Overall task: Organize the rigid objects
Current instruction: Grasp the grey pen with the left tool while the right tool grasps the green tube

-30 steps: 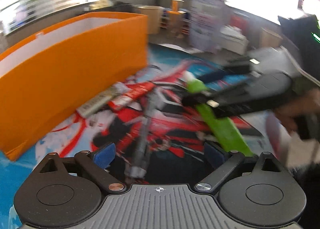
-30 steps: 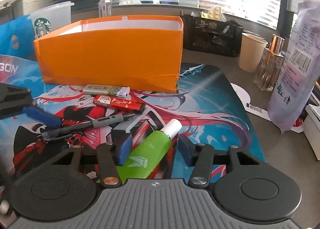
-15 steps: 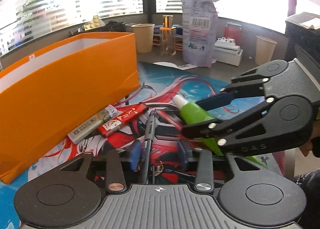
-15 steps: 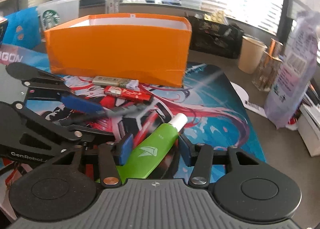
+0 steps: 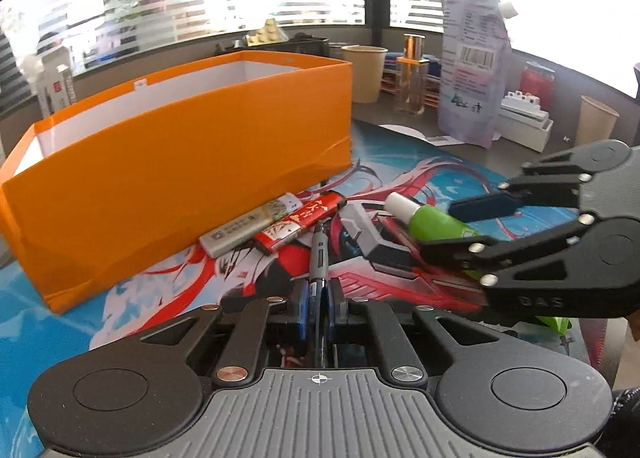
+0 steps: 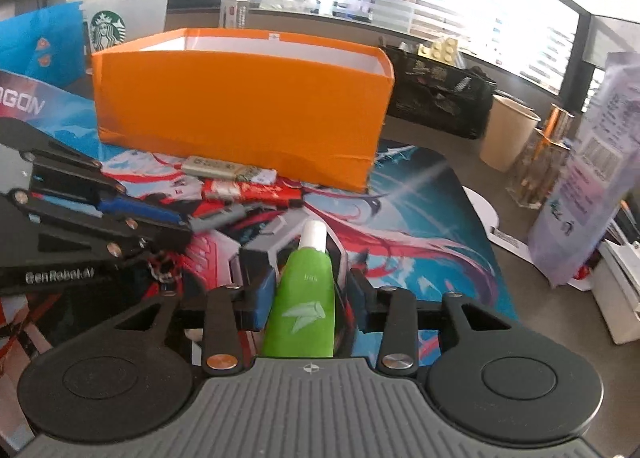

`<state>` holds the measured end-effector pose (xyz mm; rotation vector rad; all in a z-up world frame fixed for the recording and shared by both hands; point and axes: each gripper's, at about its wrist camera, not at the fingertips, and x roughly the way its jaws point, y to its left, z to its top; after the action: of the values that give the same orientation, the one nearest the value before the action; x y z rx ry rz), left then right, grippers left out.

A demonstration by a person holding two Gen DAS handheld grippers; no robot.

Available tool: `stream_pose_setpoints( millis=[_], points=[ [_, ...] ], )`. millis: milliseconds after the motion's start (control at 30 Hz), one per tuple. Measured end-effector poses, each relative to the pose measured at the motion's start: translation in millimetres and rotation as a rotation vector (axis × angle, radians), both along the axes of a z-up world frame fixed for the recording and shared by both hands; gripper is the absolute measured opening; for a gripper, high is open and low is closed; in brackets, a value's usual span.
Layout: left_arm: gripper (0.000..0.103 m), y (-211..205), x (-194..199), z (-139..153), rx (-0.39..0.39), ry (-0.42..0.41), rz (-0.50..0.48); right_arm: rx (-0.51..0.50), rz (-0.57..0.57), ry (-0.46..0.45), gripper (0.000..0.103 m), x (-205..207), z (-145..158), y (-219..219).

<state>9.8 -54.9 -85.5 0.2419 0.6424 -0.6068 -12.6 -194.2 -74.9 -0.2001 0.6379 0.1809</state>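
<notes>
My left gripper is shut on a grey pen that lies on the printed desk mat. My right gripper is open, its jaws on either side of a green tube with a white cap; a gap shows on the right side. The tube also shows in the left wrist view, with the right gripper around it. A silver lighter and a red lighter lie against the front of an open orange box. The left gripper shows in the right wrist view, holding the pen.
Behind the mat stand paper cups, a glass bottle, a tall plastic refill pouch and a white box. A Starbucks cup and a black mesh organiser stand behind the orange box.
My left gripper has closed on the grey pen. My right gripper has narrowed around the green tube and turned so the tube points straight ahead.
</notes>
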Motion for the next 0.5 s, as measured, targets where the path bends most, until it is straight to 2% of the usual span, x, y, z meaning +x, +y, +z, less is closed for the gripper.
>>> stream_pose_setpoints(
  millis=[100, 333, 500],
  points=[
    [0.008, 2.7, -1.2, 0.6, -0.006, 0.005, 0.014, 0.001, 0.01, -0.001, 0.031, -6.4, -1.3, -0.6],
    [0.007, 10.0, 0.5, 3.8, -0.024, 0.044, 0.038, 0.029, -0.011, -0.024, 0.03, -5.6, -0.2, -2.0],
    [0.007, 18.1, -3.2, 11.7, -0.04, 0.023, 0.063, 0.036, -0.003, -0.062, 0.03, -8.3, 10.4, 0.2]
  ],
)
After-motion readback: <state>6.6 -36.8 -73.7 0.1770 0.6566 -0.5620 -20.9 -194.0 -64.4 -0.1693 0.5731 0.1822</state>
